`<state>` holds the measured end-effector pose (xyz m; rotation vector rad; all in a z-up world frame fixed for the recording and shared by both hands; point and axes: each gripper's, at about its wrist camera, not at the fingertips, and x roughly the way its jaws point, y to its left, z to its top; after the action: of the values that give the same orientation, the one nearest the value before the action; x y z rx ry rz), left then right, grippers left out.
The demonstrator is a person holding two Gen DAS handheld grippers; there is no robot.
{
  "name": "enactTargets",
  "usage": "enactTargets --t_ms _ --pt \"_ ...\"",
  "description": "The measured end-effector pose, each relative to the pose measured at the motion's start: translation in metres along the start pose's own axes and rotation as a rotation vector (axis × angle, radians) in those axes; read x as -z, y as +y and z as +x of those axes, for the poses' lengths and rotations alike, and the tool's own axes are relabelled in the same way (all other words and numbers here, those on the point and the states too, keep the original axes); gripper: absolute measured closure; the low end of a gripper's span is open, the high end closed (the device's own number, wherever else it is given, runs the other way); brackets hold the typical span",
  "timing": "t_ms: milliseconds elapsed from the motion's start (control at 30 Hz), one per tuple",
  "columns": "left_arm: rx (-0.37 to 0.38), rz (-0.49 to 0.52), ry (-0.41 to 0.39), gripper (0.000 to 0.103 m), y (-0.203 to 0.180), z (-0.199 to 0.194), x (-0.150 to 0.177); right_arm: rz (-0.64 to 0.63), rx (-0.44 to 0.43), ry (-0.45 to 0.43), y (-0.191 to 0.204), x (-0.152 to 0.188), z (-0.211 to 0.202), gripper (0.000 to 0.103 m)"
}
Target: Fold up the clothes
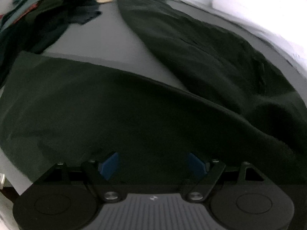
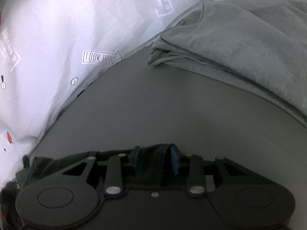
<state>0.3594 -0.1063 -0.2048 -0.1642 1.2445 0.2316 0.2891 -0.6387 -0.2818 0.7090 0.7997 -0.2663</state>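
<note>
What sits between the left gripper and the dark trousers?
Nothing visible. The left gripper hangs with its jaws wide apart directly over the near leg of the dark trousers, spread on the grey table. The pile of clothes lies off at the far left, out of the path.

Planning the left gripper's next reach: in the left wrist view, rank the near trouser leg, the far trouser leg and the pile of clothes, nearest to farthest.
From the left gripper:
1. Near trouser leg, directly beneath.
2. Far trouser leg, right, stretching away.
3. Pile of clothes, far left corner.
</note>
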Motion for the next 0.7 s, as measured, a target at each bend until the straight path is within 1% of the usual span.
enactTargets --t_ms 33,67,100,167,267,300,333,433,467,500,533,567,600,633,700 --pt "-0.003 0.013 0.009 0.022 -0.003 0.001 -0.002 -0.002 0.003 0.007 0.0 0.0 -0.001 0.068" --pt "-0.005 0.032 0.011 0.022 -0.008 0.002 -0.004 0.007 -0.004 0.014 0.0 0.0 -0.002 0.071" --pt "-0.007 0.045 0.011 0.022 -0.013 0.004 -0.005 0.023 -0.032 0.021 -0.001 0.002 -0.004 0.072" --pt "-0.001 0.06 0.016 0.022 -0.018 0.005 -0.008 0.037 -0.078 0.028 0.0 0.005 -0.007 0.073" --pt "0.009 0.068 0.026 0.022 -0.021 0.008 -0.008 0.003 -0.136 0.098 0.004 0.012 -0.004 0.083" --pt "0.011 0.07 0.029 0.022 -0.022 0.008 -0.007 0.011 -0.128 0.132 0.003 0.014 -0.001 0.085" --pt "0.012 0.069 0.027 0.022 -0.021 0.008 -0.007 0.019 -0.112 0.148 0.001 0.016 0.001 0.086" --pt "0.013 0.059 0.027 0.022 -0.019 0.007 -0.004 0.061 -0.132 0.124 -0.003 0.017 0.002 0.082" --pt "0.013 0.052 0.029 0.022 -0.018 0.007 -0.003 0.082 -0.148 0.12 -0.005 0.016 0.004 0.074" --pt "0.013 0.043 0.035 0.022 -0.019 0.009 -0.004 0.095 -0.167 0.118 -0.004 0.015 0.007 0.068" --pt "0.013 0.034 0.042 0.022 -0.02 0.011 -0.004 0.106 -0.184 0.115 -0.003 0.013 0.01 0.071" --pt "0.014 0.022 0.047 0.022 -0.019 0.012 -0.004 0.079 -0.151 0.098 0.002 0.012 0.01 0.089" --pt "0.015 0.01 0.052 0.022 -0.018 0.013 -0.004 0.051 -0.118 0.08 0.008 0.012 0.011 0.099" --pt "0.017 0.001 0.05 0.022 -0.017 0.012 -0.005 0.023 -0.085 0.061 0.014 0.011 0.01 0.1" --pt "0.016 -0.002 0.034 0.022 -0.016 0.007 -0.007 -0.068 -0.012 -0.054 0.029 0.006 -0.005 0.1"
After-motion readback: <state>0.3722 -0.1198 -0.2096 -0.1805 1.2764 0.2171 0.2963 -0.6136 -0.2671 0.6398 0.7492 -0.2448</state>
